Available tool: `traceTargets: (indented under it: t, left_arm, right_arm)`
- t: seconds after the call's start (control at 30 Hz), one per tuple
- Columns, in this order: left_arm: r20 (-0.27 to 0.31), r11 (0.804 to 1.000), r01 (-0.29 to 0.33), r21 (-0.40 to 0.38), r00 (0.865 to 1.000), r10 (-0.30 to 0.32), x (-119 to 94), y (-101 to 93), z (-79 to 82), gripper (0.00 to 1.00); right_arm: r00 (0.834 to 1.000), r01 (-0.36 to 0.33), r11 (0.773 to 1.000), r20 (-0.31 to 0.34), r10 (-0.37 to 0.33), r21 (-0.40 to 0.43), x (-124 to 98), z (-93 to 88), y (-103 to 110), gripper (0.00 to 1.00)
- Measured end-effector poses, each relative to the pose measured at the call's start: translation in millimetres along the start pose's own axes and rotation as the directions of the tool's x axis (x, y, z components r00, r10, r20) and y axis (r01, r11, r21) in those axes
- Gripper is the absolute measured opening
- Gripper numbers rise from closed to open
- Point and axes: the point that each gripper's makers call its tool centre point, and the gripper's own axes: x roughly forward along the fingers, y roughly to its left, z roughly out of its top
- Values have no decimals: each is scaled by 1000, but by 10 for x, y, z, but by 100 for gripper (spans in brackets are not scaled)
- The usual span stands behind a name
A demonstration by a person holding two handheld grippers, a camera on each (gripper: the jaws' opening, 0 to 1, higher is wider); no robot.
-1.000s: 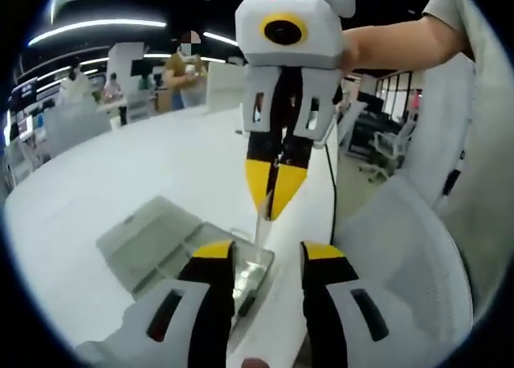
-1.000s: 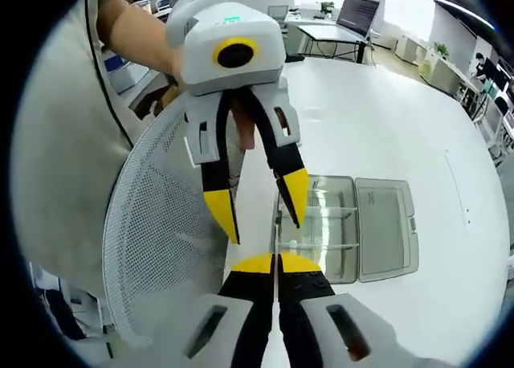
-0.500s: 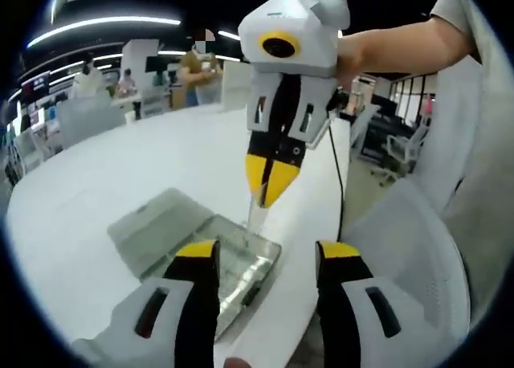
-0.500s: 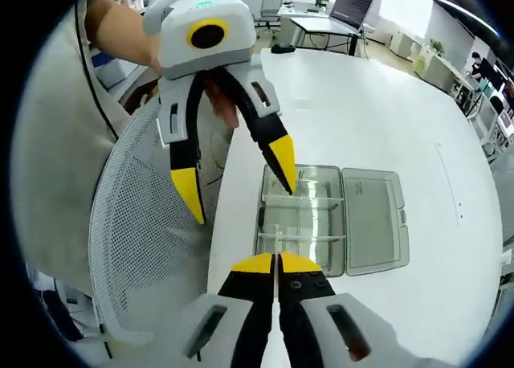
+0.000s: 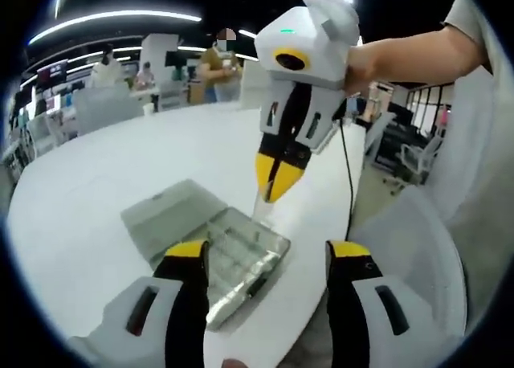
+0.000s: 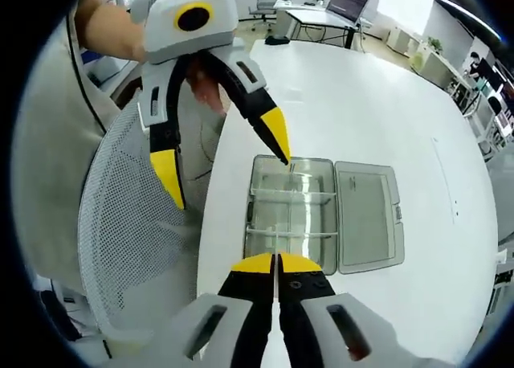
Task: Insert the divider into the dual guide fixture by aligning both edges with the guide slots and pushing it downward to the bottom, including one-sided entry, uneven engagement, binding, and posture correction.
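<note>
A clear plastic box (image 5: 233, 259) with guide slots and cross dividers lies on the white table, its lid (image 5: 173, 211) folded open flat beside it. In the right gripper view the box (image 6: 293, 191) is straight ahead, lid (image 6: 368, 215) to its right. My right gripper (image 6: 275, 263) is shut on a thin clear divider (image 6: 277, 243), seen edge-on above the box's near wall. From the left gripper view, that right gripper (image 5: 275, 179) hangs over the box with the divider (image 5: 263, 209) below its tips. My left gripper (image 5: 267, 251) is open and holds nothing; its jaws (image 6: 223, 155) spread wide beside the box's far end.
The box sits close to the edge of the white table (image 6: 361, 103). A white mesh chair (image 6: 136, 247) stands right against that edge beside the person's body. A dark cable (image 5: 347, 175) hangs off the table. People (image 5: 221, 63) and desks are far behind.
The left gripper's jaws have spread wider. Both views have drawn back from the box, which looks smaller and more fully visible. The right gripper stays shut on the divider.
</note>
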Motion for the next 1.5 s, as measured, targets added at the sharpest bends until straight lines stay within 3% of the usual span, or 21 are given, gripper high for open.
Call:
traceTargets:
  t: [0.13, 0.8, 1.5]
  left_arm:
    - [-3, 1000, -16, -11, 1000, 16, -4, 29, -7, 65]
    - [-28, 997, -42, -59, 999, 40, -34, 89, -76, 69]
    - [-43, 992, -64, -112, 997, 60, -52, 158, -138, 71]
  right_arm:
    - [1000, 11, 1000, -17, -11, 5, 44, -20, -24, 0]
    - [995, 26, 999, -98, -22, 38, 203, -136, -141, 0]
    - [992, 12, 998, -127, -4, 58, 336, -211, -177, 0]
